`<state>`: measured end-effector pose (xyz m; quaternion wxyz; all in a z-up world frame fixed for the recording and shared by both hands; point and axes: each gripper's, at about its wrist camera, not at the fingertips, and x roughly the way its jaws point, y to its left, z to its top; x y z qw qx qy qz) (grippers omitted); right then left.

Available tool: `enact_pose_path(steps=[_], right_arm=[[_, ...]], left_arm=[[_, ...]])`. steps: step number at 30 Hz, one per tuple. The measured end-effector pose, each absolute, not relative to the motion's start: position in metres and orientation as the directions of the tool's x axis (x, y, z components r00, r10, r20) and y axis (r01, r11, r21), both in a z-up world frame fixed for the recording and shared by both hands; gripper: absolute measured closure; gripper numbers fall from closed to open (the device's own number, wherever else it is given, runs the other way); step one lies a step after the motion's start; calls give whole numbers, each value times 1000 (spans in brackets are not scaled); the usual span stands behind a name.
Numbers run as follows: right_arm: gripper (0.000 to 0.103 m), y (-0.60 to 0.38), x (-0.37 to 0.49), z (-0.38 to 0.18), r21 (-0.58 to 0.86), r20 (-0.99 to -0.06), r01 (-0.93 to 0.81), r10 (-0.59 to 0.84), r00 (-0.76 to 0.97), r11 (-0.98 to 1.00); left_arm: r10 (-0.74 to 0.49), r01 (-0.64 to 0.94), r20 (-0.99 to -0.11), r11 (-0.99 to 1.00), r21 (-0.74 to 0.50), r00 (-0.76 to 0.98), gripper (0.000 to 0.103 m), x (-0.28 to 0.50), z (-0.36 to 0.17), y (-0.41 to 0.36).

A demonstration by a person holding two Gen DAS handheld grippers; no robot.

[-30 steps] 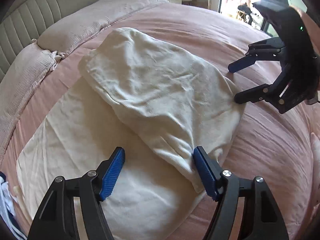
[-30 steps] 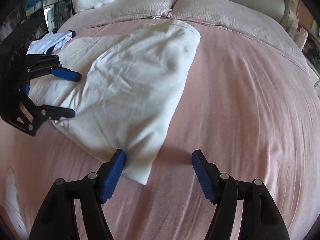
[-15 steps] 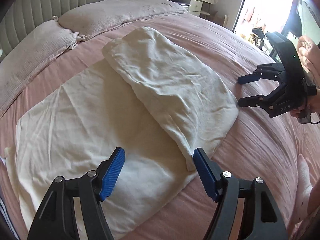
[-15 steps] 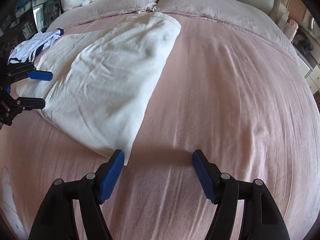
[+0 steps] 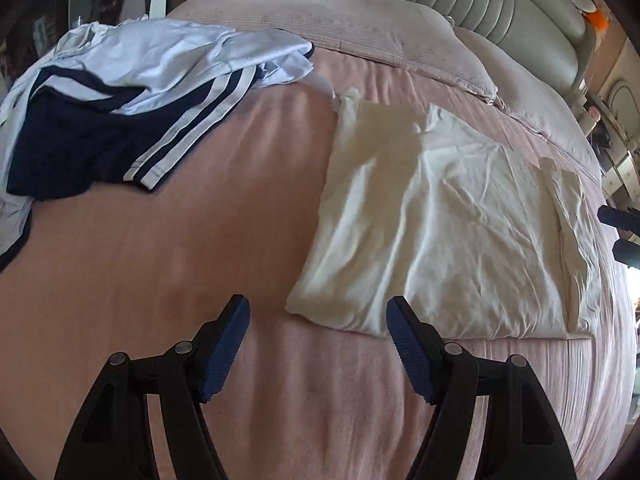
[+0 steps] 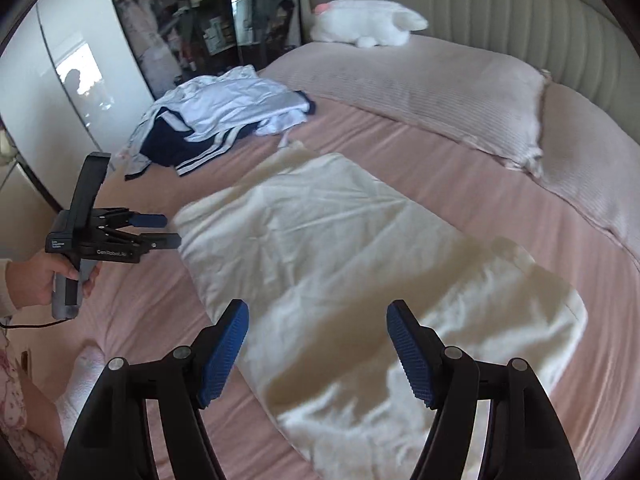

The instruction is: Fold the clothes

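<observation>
A cream garment point(image 5: 448, 232) lies flat on the pink bed, one side folded over itself; it also shows in the right wrist view point(image 6: 360, 280). My left gripper point(image 5: 318, 344) is open and empty, just short of the garment's near left corner; it also shows in the right wrist view point(image 6: 160, 230). My right gripper point(image 6: 316, 344) is open and empty, hovering over the garment's near edge. Its fingertips point(image 5: 624, 216) show at the right rim of the left wrist view.
A heap of white and navy striped clothes point(image 5: 132, 100) lies at the far left of the bed point(image 5: 160, 248). Two pink pillows point(image 6: 420, 92) and a white plush toy point(image 6: 364, 26) lie by the headboard. A glass-fronted wardrobe point(image 6: 208, 20) stands behind.
Both grippers have swung round to the left. The left one now faces the garment's left corner and the clothes heap. The right one now sits over the garment. Both stay open.
</observation>
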<state>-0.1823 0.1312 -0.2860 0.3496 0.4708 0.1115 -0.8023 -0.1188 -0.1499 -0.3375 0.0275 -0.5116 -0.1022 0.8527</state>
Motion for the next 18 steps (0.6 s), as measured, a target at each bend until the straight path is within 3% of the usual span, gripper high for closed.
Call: enact_pose_path(steps=[6,12,18], right_arm=[[32,45,-254,-306,20,-872,736,-371,-318,-677],[32,0,-314,-328,55,-887,711,-361,-288,-701],[32,-53,-344,-361,113,-947,831,-313,-76,-545]], left_arm=[[270,20,-833,-948,-318,-483,33,-124,-345,-156],[344,-18,-799,-922,-387,-494,33,-135,-346,-156],[424,-55,-767,-888,-456,-482,33,-125,-349,-163]])
